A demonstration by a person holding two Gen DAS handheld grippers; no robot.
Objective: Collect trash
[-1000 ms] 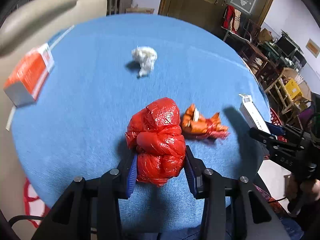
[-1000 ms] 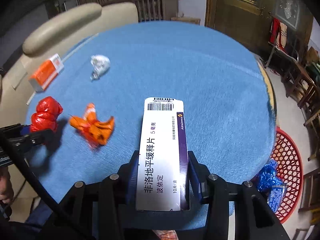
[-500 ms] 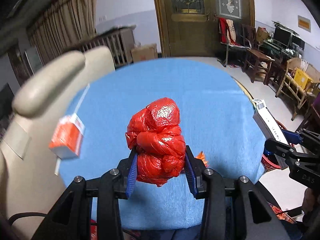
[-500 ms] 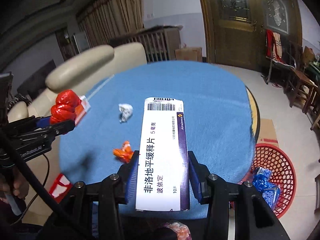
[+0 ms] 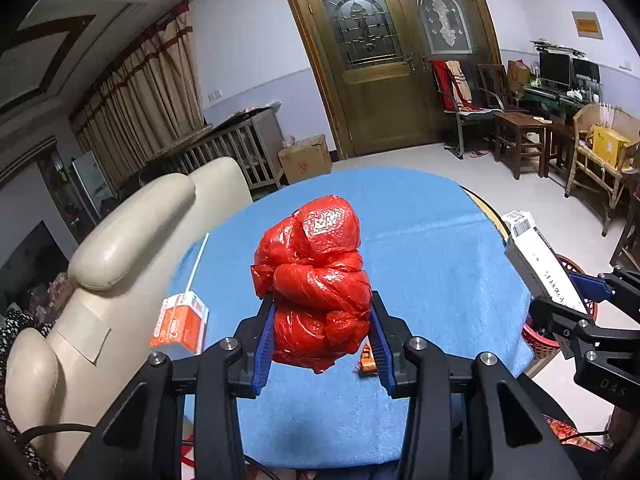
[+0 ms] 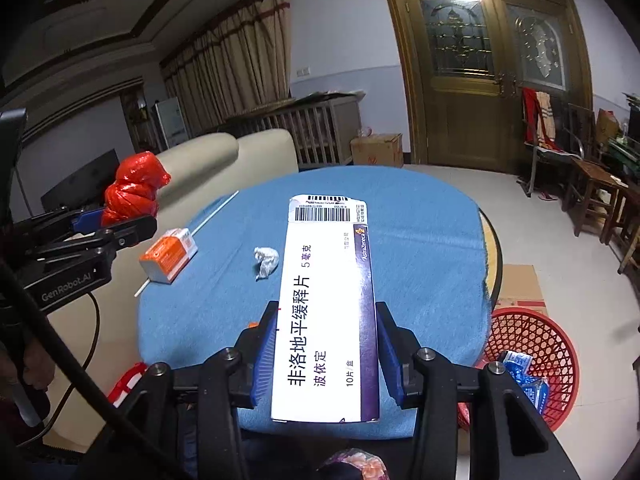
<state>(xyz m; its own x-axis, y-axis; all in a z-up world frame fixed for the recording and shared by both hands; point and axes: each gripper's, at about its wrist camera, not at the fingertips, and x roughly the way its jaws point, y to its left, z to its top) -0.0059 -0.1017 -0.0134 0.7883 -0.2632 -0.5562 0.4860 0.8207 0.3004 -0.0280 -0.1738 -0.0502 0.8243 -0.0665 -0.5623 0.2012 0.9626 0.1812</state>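
Your left gripper clamps the red bag | your right gripper clamps the medicine box | both above the table

Blue table: orange box, tissue wad.

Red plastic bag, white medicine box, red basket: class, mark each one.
red plastic bag [image 5: 316, 280], left wrist view, middle of the crumpled bundle.
white medicine box [image 6: 326, 304], right wrist view, printed top face.
red basket [image 6: 536, 344], right wrist view, mesh wall.

Behind the round blue-clothed table: cream leather sofa; brown cardboard box near carved wooden double door; dark wooden chairs at right.
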